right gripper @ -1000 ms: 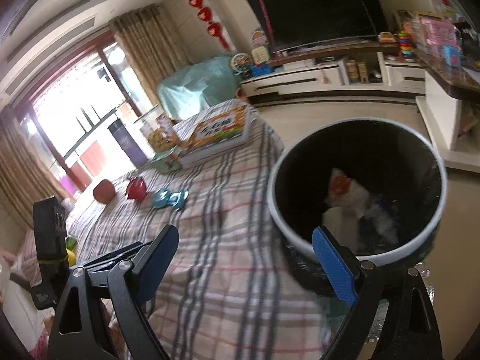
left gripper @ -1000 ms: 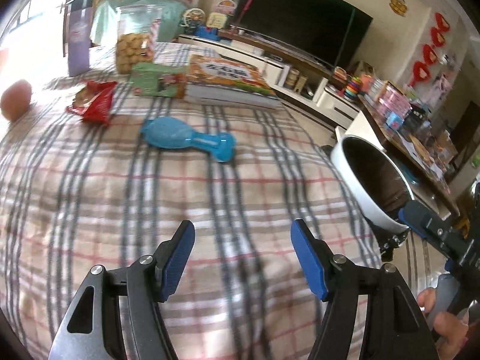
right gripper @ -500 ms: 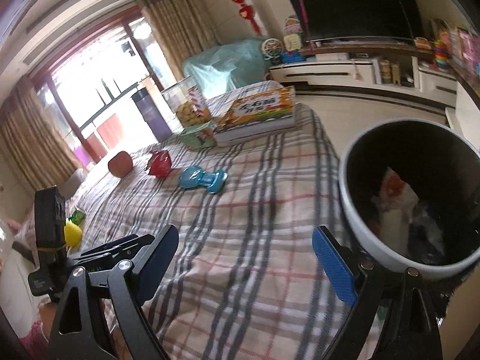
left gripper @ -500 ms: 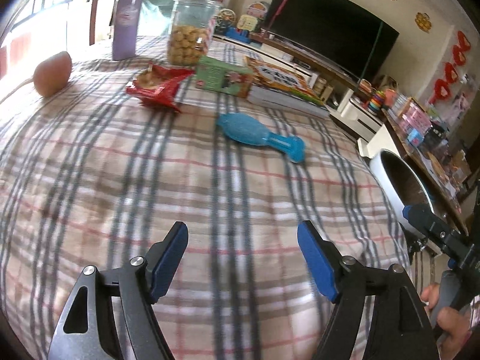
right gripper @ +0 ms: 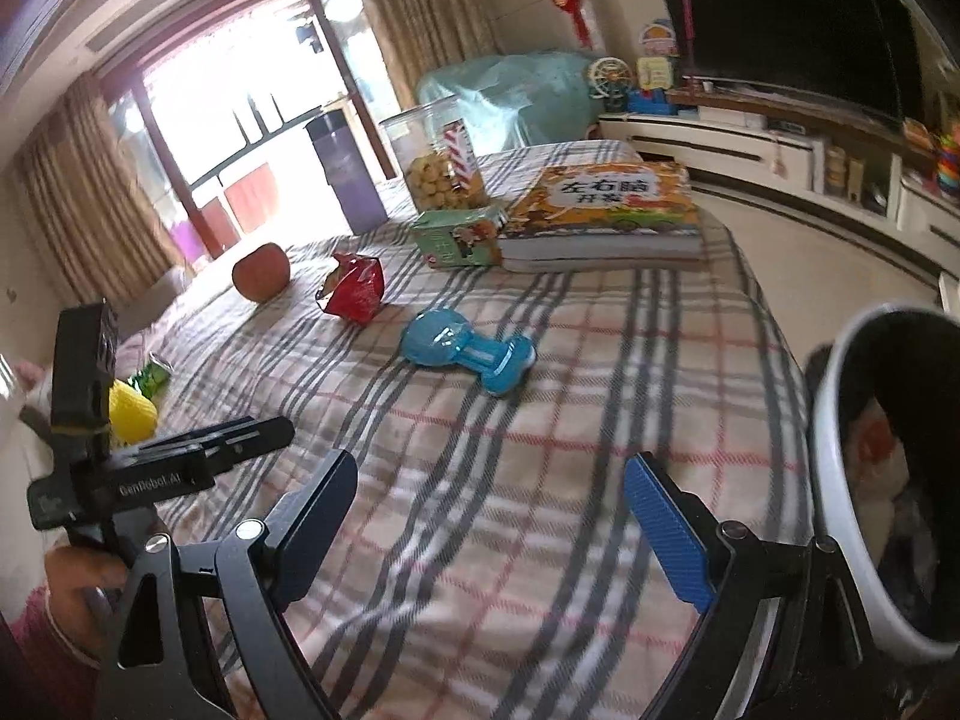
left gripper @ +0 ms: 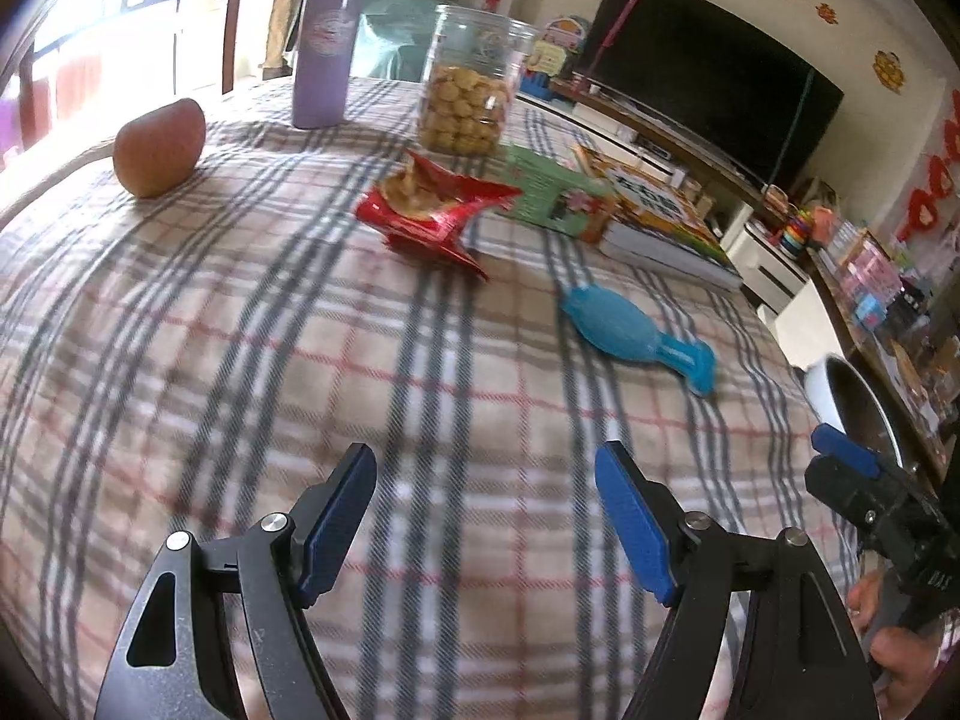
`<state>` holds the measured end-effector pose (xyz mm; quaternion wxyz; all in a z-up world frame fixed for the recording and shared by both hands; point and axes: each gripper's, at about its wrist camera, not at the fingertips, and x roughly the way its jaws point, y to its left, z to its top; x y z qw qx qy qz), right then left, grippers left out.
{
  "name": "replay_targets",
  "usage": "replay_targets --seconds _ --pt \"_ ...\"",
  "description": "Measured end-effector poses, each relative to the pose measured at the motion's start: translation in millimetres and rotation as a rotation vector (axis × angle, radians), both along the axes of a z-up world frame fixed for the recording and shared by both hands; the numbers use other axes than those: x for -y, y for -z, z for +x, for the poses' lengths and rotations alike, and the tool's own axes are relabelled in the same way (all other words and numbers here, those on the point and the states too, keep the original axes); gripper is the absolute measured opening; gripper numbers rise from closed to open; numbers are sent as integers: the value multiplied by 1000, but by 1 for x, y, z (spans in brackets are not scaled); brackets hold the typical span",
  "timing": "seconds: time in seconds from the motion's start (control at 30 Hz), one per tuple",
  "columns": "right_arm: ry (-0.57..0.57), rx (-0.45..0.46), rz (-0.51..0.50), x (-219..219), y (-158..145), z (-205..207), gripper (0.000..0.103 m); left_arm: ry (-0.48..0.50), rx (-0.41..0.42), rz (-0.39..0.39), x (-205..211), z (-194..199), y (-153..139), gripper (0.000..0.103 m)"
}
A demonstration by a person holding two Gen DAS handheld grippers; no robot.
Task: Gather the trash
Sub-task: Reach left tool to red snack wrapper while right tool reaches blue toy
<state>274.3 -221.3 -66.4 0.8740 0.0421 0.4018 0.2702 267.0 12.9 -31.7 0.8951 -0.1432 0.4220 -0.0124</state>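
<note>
Left gripper (left gripper: 485, 507) hovers over the plaid cloth (left gripper: 240, 360), jaws spread and empty. The crumpled red wrapper (left gripper: 435, 213) lies left of the green box (left gripper: 549, 195), long axis slanting toward the blue toy (left gripper: 636, 333); it looms nearer than a second ago. Right gripper (right gripper: 489, 513), likewise agape and empty, has swung away from the white bin (right gripper: 840, 480).

Both wrist views low over plaid table (left gripper: 180, 360), facing window end; share red wrapper (left gripper: 429, 213).

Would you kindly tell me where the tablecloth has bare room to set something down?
The widest free patch lies between both tongs and the blue toy. Another lies between the apple and red wrapper. It is crowded behind, around the cookie jar, green box and books.
</note>
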Motion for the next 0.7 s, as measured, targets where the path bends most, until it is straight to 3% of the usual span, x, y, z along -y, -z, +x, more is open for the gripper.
replay_targets --seconds 0.4,0.7 --pt "-128 0 -86 -43 12 49 92 -35 8 71 -30 75 3 78" --pt "-198 8 -191 -77 26 76 90 -41 -12 52 -37 126 23 78"
